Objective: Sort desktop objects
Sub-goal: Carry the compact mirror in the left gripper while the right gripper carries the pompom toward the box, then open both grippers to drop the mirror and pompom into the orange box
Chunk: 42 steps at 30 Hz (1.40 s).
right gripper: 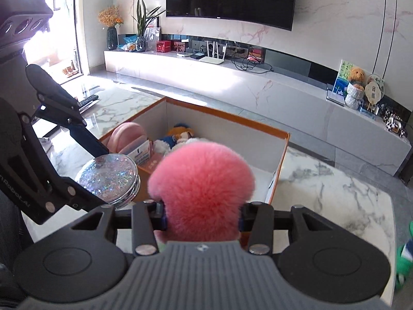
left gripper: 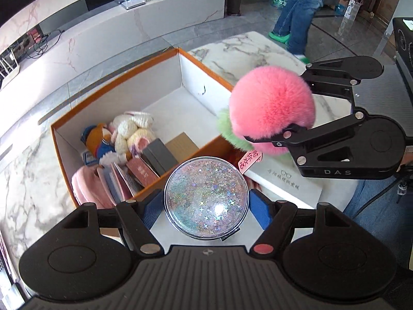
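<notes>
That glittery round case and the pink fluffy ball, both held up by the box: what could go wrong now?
The glitter case is pinched only at its smooth rim by the left gripper, so it might slip. The pink pompom, squeezed in the right gripper, could snag its tag on the orange box edge. The grippers sit close and might bump.

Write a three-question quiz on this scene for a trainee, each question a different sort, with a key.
1. True or false: the left gripper holds the pink pompom.
2. Multiple choice: the right gripper's jaws are (A) wide open, (B) shut on the pink pompom, (C) shut on a book.
3. Short answer: which container on the marble table already holds plush toys and booklets?

Key
1. False: its jaws are shut on the glitter compact.
2. B.
3. The orange box; its right part is bare, its left part is filled.
</notes>
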{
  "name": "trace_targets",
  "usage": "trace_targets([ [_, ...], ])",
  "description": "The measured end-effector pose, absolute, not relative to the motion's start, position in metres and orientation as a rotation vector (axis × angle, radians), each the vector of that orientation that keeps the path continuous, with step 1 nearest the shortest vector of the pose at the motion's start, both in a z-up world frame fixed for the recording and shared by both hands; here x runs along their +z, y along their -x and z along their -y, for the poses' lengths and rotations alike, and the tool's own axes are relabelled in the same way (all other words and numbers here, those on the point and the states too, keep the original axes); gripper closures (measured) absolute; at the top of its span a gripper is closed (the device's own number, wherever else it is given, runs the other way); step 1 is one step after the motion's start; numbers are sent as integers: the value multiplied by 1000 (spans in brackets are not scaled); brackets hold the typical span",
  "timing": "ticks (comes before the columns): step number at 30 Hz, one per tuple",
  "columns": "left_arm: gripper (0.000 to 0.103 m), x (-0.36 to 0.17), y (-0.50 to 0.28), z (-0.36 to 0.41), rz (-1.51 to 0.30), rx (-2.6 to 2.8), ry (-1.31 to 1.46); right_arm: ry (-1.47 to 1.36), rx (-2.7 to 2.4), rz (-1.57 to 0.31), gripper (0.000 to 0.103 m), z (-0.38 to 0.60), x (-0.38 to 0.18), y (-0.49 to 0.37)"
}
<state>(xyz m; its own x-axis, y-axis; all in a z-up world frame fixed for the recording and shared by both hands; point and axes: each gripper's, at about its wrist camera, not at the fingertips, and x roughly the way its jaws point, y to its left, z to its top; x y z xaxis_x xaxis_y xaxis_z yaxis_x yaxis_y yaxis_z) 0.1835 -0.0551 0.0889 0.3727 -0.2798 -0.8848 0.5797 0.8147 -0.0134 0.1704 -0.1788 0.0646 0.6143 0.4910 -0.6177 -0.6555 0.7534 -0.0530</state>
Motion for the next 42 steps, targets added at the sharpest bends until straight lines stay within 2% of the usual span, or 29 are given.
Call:
trace_targets([
  [5,19,110,-206,55,-1027,-559,-309,273,656,-573,56,176,89,-198],
  [8,19,108,-226,57,-1029,-539,-308,211,641,-614,56,176,91,-223],
  [15,19,84,-266,63,-1062,-538,-282,233,608,-798,56,157,44,-267],
  [22,19,64,-287,67,-1083,-560,-251,260,601,-900,55,154,12,-283],
  [27,19,55,-294,71,-1099,-577,-244,231,614,-928,51,157,7,-284],
  [33,19,47,-297,77,-1117,-586,-244,185,609,-882,51,168,19,-272],
  [42,19,32,-308,96,-1149,-583,-269,91,360,-647,50,212,48,-257],
])
